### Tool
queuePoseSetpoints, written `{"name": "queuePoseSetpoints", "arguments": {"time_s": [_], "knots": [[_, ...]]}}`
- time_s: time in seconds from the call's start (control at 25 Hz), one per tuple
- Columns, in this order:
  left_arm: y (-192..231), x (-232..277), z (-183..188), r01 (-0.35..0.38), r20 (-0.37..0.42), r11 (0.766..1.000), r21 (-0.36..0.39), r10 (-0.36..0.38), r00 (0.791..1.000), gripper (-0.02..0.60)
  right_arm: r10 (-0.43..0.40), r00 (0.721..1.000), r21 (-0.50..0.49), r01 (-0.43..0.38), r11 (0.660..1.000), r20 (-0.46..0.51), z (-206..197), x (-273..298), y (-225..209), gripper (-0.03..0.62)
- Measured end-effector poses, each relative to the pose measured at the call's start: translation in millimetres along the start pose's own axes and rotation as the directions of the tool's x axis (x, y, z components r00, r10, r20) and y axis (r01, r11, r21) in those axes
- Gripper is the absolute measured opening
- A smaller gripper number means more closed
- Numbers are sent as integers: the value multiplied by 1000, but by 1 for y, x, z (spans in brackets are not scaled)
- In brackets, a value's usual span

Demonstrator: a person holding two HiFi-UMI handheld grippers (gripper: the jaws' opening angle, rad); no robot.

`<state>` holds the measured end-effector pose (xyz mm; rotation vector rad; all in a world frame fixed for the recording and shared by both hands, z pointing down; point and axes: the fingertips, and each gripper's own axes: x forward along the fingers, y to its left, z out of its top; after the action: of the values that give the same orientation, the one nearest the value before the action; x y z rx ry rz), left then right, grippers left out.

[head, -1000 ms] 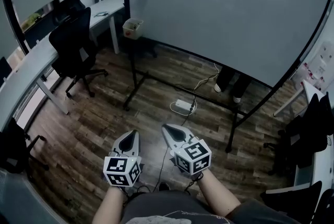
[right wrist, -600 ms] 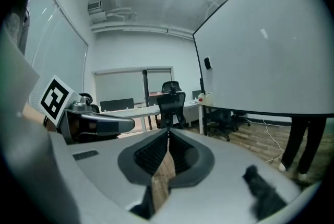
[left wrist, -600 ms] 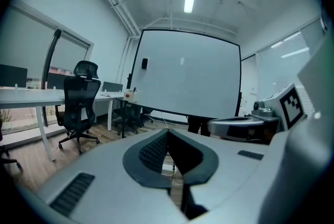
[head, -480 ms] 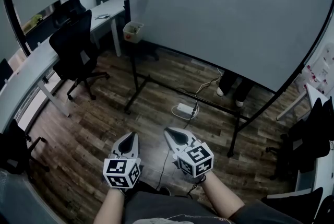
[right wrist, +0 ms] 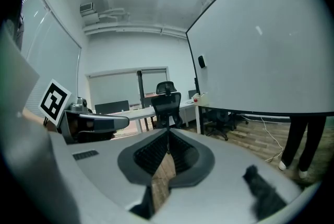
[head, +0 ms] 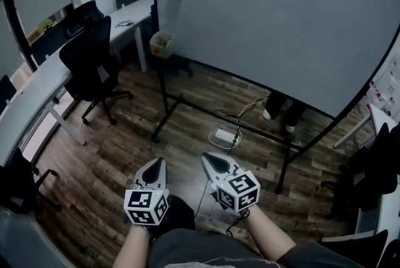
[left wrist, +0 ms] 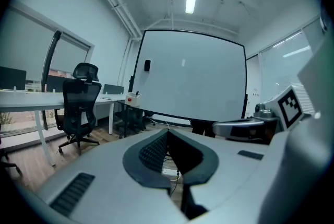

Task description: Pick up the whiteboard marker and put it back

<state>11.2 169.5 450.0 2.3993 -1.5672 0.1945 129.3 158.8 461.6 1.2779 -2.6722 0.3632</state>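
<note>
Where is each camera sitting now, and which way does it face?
Head view: on the head, steeply down at wood floor and whiteboard; forearms, left gripper, right gripper show.
Left gripper view: on the left gripper, along its shut jaws toward the whiteboard.
Right gripper view: on the right gripper, along its shut jaws toward an office chair.
Shared: both gripper views catch whiteboard, chair and the other gripper.

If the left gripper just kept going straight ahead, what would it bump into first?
Probably the whiteboard, near its lower edge; the left gripper points at it with nothing visible between. Depth is hard to judge.
</note>
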Motion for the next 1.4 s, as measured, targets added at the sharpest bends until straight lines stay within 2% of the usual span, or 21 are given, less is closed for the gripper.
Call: {"name": "queuePoseSetpoints", "arguments": {"time_s": [0.2,0.4,0.56,0.76,0.92,1.08,1.4], "knots": [[34,21,11,-36,13,999,-30,36,999,14,17,1000,4,-17,1000,-25,5,41,-11,25],[67,58,13,-22,6,998,-53,22,1000,14,23,999,-4,-23,1000,-37,8,82,-16,25],[91,106,27,8,-3,999,-44,-8,1000,14,-7,999,-1,7,1000,-50,17,119,-41,25],[127,152,60,36,8,998,-42,-35,999,14,-38,999,26,39,999,-39,48,176,-73,25],[164,179,74,46,14,998,-46,-45,999,14,-68,997,33,69,997,-25,67,224,-83,25],[200,201,87,50,13,999,-15,-50,999,14,-95,995,32,95,995,-23,80,262,-89,25],[239,246,106,83,21,996,-33,-83,996,14,-166,986,53,165,985,18,111,304,-121,25]]}}
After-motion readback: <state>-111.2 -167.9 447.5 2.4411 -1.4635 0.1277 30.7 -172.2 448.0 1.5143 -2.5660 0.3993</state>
